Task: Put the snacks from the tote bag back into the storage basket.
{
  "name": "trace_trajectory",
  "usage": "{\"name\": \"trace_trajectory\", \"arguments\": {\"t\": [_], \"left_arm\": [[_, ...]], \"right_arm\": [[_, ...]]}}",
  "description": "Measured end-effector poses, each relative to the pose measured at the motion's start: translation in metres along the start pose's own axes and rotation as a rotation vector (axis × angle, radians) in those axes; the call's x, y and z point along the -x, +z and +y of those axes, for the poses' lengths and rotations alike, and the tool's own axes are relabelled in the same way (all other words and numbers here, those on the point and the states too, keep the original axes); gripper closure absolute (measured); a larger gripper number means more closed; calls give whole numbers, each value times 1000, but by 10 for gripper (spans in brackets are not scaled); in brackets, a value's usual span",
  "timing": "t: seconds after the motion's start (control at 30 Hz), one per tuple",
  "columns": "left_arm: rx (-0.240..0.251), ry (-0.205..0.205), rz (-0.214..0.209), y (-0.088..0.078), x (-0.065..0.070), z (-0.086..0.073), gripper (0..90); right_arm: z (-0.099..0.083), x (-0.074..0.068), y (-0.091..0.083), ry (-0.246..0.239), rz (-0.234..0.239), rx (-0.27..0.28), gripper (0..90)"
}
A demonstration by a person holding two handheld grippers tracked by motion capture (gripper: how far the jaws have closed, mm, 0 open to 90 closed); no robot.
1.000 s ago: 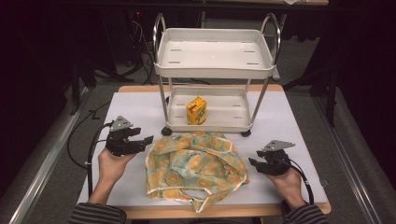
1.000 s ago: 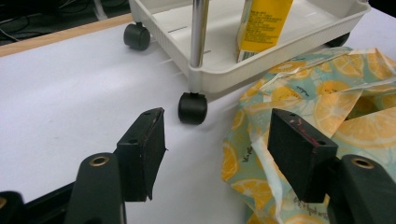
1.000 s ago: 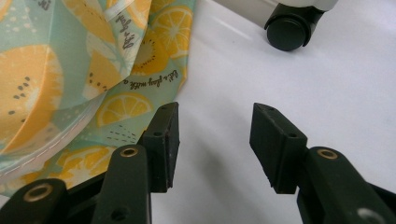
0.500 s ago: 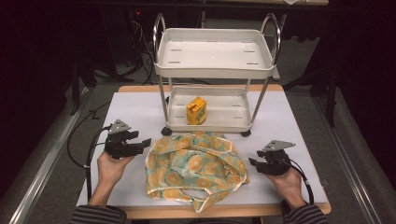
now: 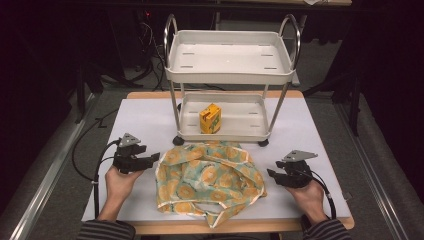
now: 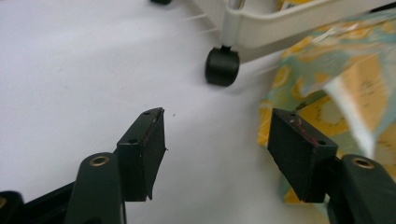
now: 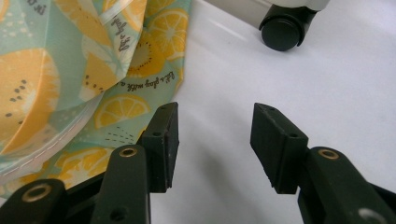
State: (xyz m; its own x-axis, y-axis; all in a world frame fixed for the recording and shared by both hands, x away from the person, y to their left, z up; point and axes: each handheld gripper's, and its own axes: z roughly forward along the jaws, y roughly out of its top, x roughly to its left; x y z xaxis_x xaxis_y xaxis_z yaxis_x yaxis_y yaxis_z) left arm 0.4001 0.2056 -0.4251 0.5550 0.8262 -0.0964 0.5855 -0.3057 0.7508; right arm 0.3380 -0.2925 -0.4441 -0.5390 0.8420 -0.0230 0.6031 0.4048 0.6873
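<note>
The high view takes in the whole white surface [image 5: 145, 120]: a fruit-print cloth bag [image 5: 207, 177] lies crumpled near the middle of its front edge, and a small white two-tier cart [image 5: 230, 75] stands behind it toward the back edge, with a yellow carton [image 5: 210, 118] on the lower tray. The left gripper [image 5: 150, 161] is just beside the bag's left edge; the right gripper [image 5: 272, 175] is near its right edge, with a strip of bare surface between.

The left gripper view adds what the high view cannot resolve: the jaws are spread with only bare surface between them, the right-hand jaw is right at the bag's [image 6: 327, 84] rim, though contact cannot be judged, and a black caster [image 6: 222, 66] of the cart sits just ahead. The right gripper view shows its jaws released too, nothing between them, the left-hand jaw overlapping the bag's [image 7: 93, 70] printed fabric in the picture and another caster [image 7: 282, 30] farther off.

Open room lies at the front-left and front-right corners, behind each hand, and along both side edges beside the cart. The bag's handle loop reaches the front edge.
</note>
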Motion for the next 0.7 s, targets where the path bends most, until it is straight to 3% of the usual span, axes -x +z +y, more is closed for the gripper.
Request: {"name": "trace_trajectory", "arguments": {"t": [0.7], "left_arm": [[-58,4,46,16,-1,-11,373]], "right_arm": [[-2,7,2,40,-34,-24,530]]}}
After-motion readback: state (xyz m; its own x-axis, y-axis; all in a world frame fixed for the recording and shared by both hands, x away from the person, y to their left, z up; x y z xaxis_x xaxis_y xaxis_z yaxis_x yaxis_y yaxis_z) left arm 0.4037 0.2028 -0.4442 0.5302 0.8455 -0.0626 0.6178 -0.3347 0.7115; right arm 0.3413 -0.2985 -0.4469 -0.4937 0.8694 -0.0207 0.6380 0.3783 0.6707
